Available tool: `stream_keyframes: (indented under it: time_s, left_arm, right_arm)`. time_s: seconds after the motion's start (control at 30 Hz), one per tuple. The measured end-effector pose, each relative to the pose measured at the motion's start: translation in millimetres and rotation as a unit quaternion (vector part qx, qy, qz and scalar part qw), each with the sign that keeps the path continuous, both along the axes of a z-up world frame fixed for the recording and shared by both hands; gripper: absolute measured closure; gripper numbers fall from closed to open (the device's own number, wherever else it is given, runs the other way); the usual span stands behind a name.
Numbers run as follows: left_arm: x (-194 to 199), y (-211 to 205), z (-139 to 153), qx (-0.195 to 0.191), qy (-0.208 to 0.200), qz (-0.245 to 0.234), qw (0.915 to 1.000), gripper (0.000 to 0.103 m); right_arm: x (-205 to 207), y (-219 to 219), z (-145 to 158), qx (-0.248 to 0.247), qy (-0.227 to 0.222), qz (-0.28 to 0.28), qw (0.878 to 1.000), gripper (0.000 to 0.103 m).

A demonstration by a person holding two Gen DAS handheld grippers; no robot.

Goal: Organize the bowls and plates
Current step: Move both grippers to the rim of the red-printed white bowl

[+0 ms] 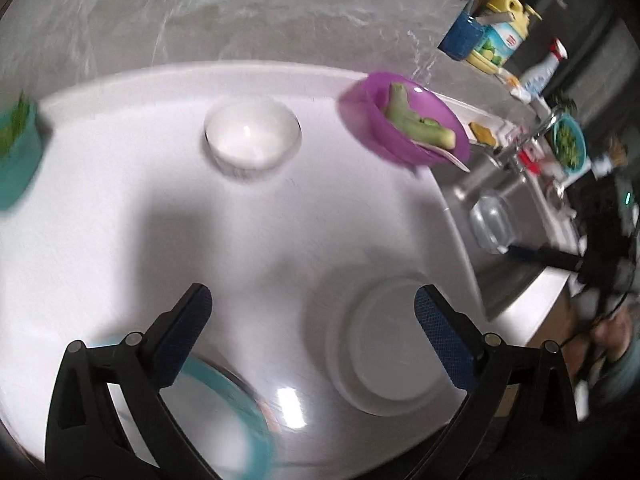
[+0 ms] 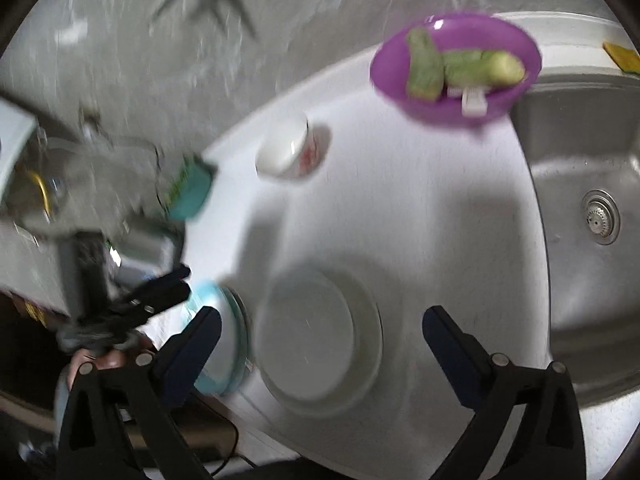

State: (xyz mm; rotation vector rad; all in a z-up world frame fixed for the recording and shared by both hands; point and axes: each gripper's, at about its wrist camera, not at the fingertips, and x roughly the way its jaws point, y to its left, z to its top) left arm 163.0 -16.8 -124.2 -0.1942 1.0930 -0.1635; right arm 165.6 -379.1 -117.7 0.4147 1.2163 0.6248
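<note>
A stack of white plates (image 1: 384, 344) (image 2: 316, 340) lies near the front of the white counter (image 1: 120, 240) (image 2: 420, 220). Beside it lies a teal-rimmed plate (image 1: 228, 396) (image 2: 226, 332). My left gripper (image 1: 314, 316) hangs open above the counter between the two, holding nothing. My right gripper (image 2: 324, 336) is open above the white stack, with nothing between its fingers. Further back stand a white bowl (image 1: 252, 136) (image 2: 288, 152) and a purple bowl (image 1: 404, 120) (image 2: 456, 68) holding green vegetable pieces. The view is blurred.
A steel sink (image 2: 592, 216) (image 1: 500, 240) borders the counter on the right. A teal container (image 1: 16, 152) (image 2: 192, 188) with greens sits at the left. Bottles and a blue cup (image 1: 464, 36) stand behind the sink. A hand (image 2: 108, 360) holds the other gripper at left.
</note>
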Motion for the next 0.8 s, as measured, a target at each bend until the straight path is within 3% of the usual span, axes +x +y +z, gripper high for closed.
stream_keyframes:
  time_s: [0.1, 0.27, 0.33, 0.43, 0.5, 0.57, 0.8]
  left_arm:
    - [32.5, 15.7, 4.7, 0.044, 0.007, -0.039, 0.9983, 0.000]
    - [112.3, 50.1, -10.6, 0.053, 0.065, -0.092, 0.9922, 0.000]
    - [147.1, 65.9, -18.9, 0.057, 0.071, -0.101, 0.9907, 0.000]
    - [185.2, 84.2, -29.8, 0.061, 0.067, -0.113, 0.9895, 0.002]
    - [200.9, 91.3, -38.8, 0.059, 0.072, -0.125, 0.9878, 0.002]
    - [219.3, 96.6, -52.2, 0.057, 0.081, -0.143, 0.9847, 0.002]
    - [247.3, 108.7, -92.1, 0.053, 0.102, -0.183, 0.9763, 0.006]
  right_arm:
    - [27.7, 17.5, 21.2, -0.016, -0.021, 0.005, 1.000, 0.000]
    - [81.1, 67.0, 29.5, -0.065, -0.007, 0.003, 0.998, 0.000]
    - [100.0, 87.0, 25.4, -0.084, -0.003, -0.007, 0.996, 0.000]
    - [129.0, 122.7, -0.3, -0.097, 0.031, -0.012, 0.995, 0.001]
    - [143.5, 142.1, -22.6, -0.112, 0.060, -0.026, 0.992, 0.010]
    - [150.7, 154.2, -41.5, -0.116, 0.077, -0.038, 0.989, 0.011]
    - [164.5, 168.2, -79.9, -0.118, 0.118, -0.110, 0.980, 0.016]
